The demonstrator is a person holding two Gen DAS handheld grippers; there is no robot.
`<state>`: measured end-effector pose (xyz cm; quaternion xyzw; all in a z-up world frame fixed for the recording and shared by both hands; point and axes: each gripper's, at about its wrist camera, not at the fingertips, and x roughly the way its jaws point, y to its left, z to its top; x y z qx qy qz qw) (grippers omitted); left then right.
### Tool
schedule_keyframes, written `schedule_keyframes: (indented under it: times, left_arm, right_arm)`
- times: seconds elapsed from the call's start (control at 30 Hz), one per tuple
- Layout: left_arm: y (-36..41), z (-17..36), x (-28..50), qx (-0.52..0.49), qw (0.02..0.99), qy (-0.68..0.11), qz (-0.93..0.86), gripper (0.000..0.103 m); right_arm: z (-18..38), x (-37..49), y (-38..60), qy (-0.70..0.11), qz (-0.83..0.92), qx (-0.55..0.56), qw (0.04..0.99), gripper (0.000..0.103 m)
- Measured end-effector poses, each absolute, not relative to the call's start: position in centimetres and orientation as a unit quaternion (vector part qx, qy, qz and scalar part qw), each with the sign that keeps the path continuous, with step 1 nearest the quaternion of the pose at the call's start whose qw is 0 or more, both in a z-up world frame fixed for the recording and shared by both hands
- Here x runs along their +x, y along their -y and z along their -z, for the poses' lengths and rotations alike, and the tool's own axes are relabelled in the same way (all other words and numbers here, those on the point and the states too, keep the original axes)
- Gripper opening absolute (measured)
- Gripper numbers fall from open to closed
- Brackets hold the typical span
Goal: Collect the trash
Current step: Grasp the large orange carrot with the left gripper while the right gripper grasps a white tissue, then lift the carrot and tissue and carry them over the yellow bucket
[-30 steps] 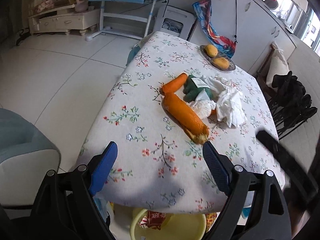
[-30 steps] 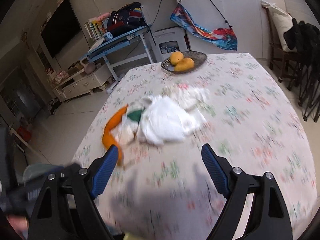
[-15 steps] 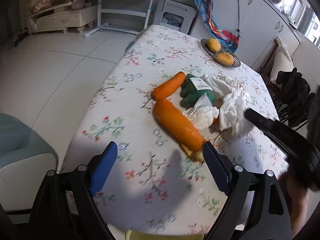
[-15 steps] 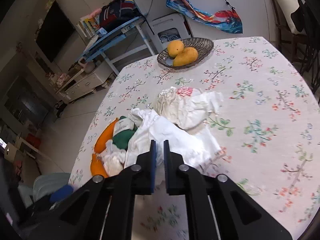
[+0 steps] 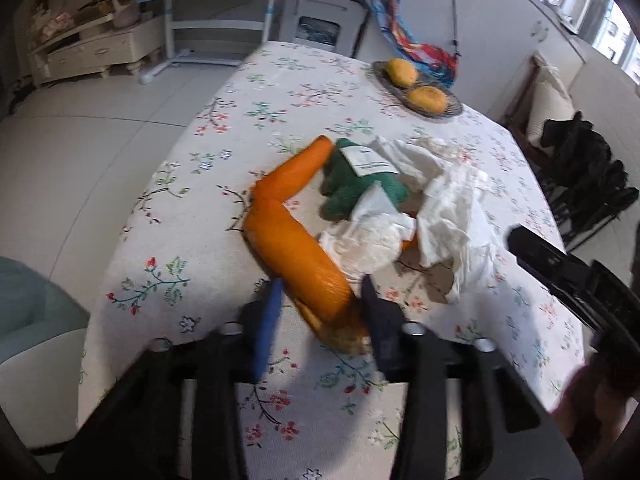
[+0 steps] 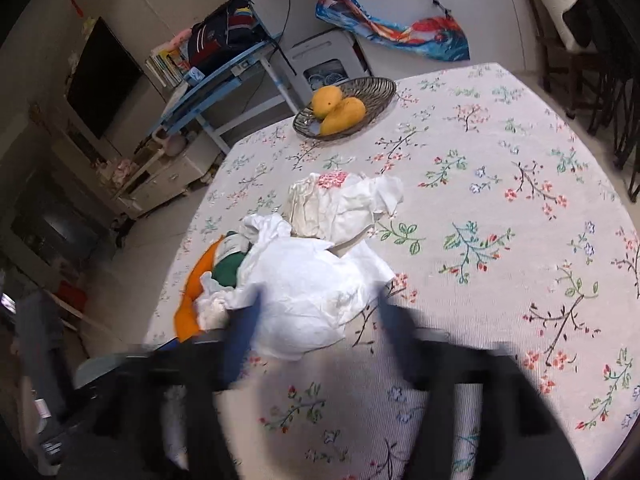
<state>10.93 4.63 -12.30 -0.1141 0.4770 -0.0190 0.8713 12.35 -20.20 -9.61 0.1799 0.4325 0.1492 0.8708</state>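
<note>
A pile of trash lies on the floral tablecloth (image 5: 180, 240): an orange net bag (image 5: 296, 256), a green net bag (image 5: 352, 192) with a white label, and crumpled white paper (image 5: 452, 216). My left gripper (image 5: 320, 300) is half closed around the near end of the orange net bag, its fingers either side of it. My right gripper (image 6: 316, 312) is open, blurred, its fingers straddling the near edge of the white paper (image 6: 316, 284). The orange bag (image 6: 192, 300) and green bag (image 6: 226, 268) lie to its left.
A wicker dish (image 6: 380, 92) with two mangoes (image 6: 340, 110) stands at the table's far end. More cream paper (image 6: 344, 208) lies behind the pile. Dark chairs (image 5: 588, 184) stand right of the table; a pale seat (image 5: 28, 320) is at the left.
My left gripper has moved forward and narrowed around the orange bag's near end. My right gripper, shut half a second ago, has opened and dropped over the white paper.
</note>
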Motion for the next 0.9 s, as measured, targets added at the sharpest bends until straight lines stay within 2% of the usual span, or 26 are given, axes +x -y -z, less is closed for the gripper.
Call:
schedule_keyframes:
  times: [0.13, 0.17, 0.2, 0.23, 0.27, 0.3, 0.4, 0.63, 0.77, 0.8, 0.87, 0.9]
  left_arm:
    - [-5.0, 12.1, 9.9, -0.119, 0.868, -0.480, 0.039, 0.023]
    - [-5.2, 12.0, 9.7, -0.120, 0.868, -0.480, 0.041, 0.022]
    - [-5.5, 11.9, 9.3, -0.123, 0.866, -0.482, 0.045, 0.018]
    - [-5.8, 11.9, 9.1, -0.126, 0.865, -0.483, 0.047, 0.017]
    - [-6.2, 11.9, 8.8, -0.133, 0.863, -0.485, 0.050, 0.017]
    - [-6.5, 11.9, 8.4, -0.139, 0.861, -0.487, 0.054, 0.016]
    - [-7.1, 11.8, 7.6, -0.146, 0.858, -0.488, 0.062, 0.015]
    - [-7.1, 11.5, 6.8, -0.139, 0.859, -0.488, 0.068, 0.016]
    - [-7.1, 11.9, 7.1, -0.135, 0.856, -0.496, 0.057, 0.024]
    - [-7.0, 11.9, 7.2, -0.130, 0.857, -0.495, 0.052, 0.031]
    - [-6.9, 11.7, 7.3, -0.121, 0.863, -0.489, 0.040, 0.039]
    - [-6.8, 11.7, 7.4, -0.118, 0.865, -0.486, 0.037, 0.042]
  right_arm:
    - [10.9, 13.4, 19.1, -0.446, -0.152, 0.165, 0.866, 0.067]
    - [11.3, 13.6, 19.0, -0.450, -0.154, 0.165, 0.864, 0.063]
    - [11.8, 13.7, 19.0, -0.460, -0.160, 0.170, 0.857, 0.042]
    - [12.1, 13.7, 19.4, -0.463, -0.161, 0.178, 0.854, 0.031]
    - [12.1, 13.5, 19.7, -0.461, -0.164, 0.185, 0.852, 0.026]
    - [12.0, 13.4, 20.0, -0.462, -0.171, 0.193, 0.849, 0.017]
    - [11.1, 12.3, 20.6, -0.452, -0.177, 0.191, 0.853, 0.014]
    - [9.3, 8.8, 21.8, -0.455, -0.163, 0.172, 0.858, 0.013]
    - [10.0, 7.2, 21.4, -0.483, -0.155, 0.133, 0.852, 0.017]
    - [10.3, 7.0, 21.3, -0.487, -0.151, 0.125, 0.851, 0.019]
    - [10.7, 6.8, 21.3, -0.488, -0.148, 0.122, 0.852, 0.034]
    - [10.7, 6.7, 21.4, -0.485, -0.146, 0.123, 0.854, 0.047]
